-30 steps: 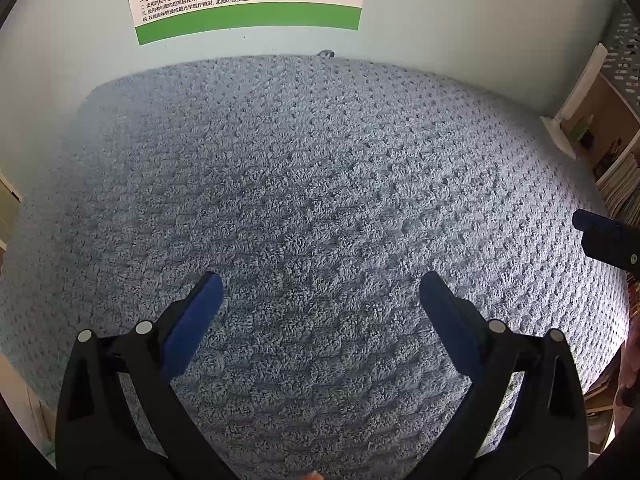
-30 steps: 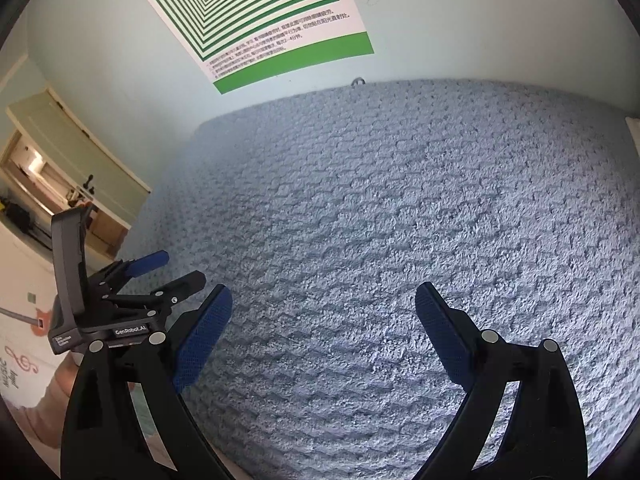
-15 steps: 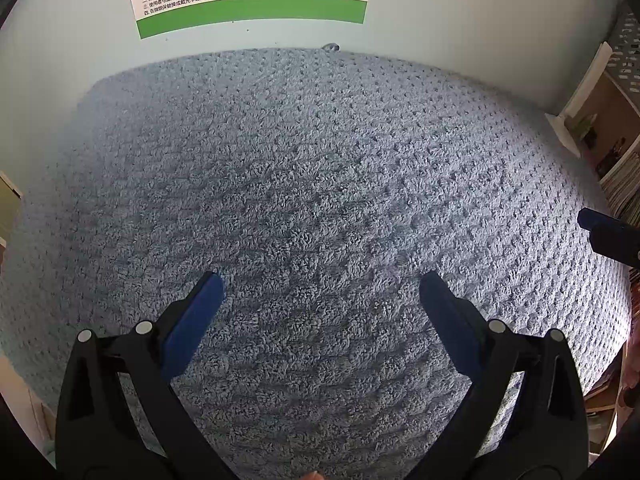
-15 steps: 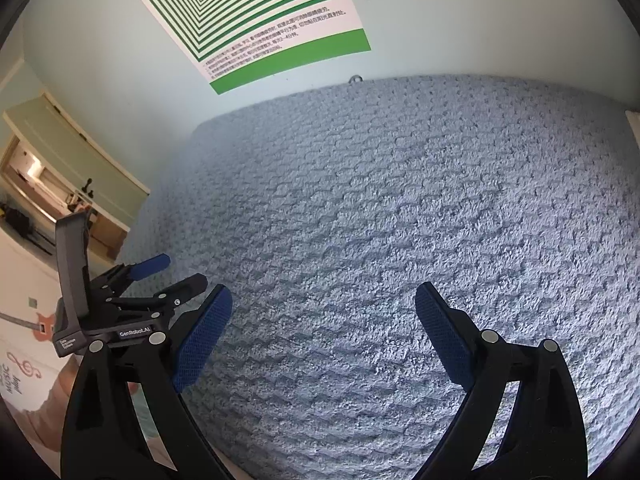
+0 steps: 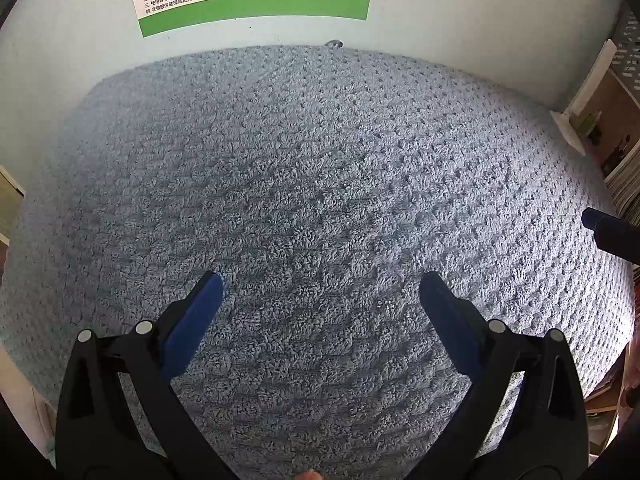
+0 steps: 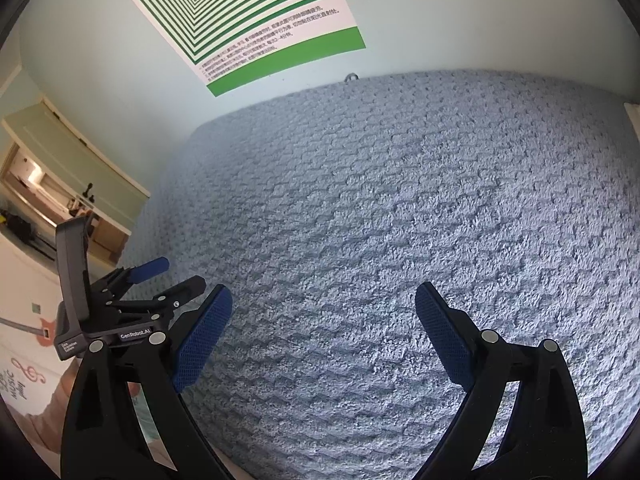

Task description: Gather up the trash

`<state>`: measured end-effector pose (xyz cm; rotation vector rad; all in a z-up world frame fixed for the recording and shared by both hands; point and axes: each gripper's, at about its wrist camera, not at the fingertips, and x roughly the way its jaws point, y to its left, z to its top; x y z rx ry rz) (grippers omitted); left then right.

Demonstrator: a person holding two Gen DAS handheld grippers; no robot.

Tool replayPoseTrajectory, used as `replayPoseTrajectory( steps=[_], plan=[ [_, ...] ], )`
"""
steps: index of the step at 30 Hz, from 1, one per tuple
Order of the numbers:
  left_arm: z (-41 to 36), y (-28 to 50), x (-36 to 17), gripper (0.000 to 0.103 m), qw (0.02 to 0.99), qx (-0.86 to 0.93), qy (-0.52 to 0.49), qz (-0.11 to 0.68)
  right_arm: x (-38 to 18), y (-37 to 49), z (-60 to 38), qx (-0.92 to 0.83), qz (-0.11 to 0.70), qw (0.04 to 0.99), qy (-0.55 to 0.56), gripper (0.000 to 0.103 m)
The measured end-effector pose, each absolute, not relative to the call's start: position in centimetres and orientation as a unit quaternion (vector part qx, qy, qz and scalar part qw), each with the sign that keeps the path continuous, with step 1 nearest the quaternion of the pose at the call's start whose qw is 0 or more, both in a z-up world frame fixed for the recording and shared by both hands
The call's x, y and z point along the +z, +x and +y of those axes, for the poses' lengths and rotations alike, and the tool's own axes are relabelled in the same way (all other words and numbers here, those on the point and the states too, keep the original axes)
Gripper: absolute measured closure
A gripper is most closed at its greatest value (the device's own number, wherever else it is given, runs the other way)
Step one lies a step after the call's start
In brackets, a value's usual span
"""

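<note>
A big fluffy blue blanket [image 5: 320, 184] fills both views, and it reaches a pale wall with a green and white poster [image 6: 240, 20]. The left gripper [image 5: 320, 284] and the right gripper [image 6: 324, 300] hang over it, both spread wide with nothing between the blue pads. I cannot tell where the trash is.

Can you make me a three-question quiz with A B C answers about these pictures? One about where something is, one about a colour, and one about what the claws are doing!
1. Where is the poster?
A. on the wall behind the blanket
B. lying on the blanket
C. between the claw fingers

2. What colour is the fuzzy blanket?
A. red
B. blue
C. yellow

3. How is the right claw?
A. shut on trash
B. shut, empty
C. open, empty

Answers: 1 A, it hangs on the pale wall. 2 B, its fuzzy pile looks blue. 3 C, its fingers stand wide apart with only blanket between them.
</note>
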<state>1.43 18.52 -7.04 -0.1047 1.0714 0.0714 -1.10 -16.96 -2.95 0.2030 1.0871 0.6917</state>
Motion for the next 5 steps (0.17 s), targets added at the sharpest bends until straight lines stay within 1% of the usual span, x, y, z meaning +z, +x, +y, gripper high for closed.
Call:
replayPoseTrajectory(
  steps=[5],
  plan=[
    [18.70, 1.30, -7.45, 0.007, 0.855, 0.040, -0.053, 0.514, -3.06, -1.02, -16.99, 0.321, 0.507, 0.794, 0.095, 0.011]
  ],
)
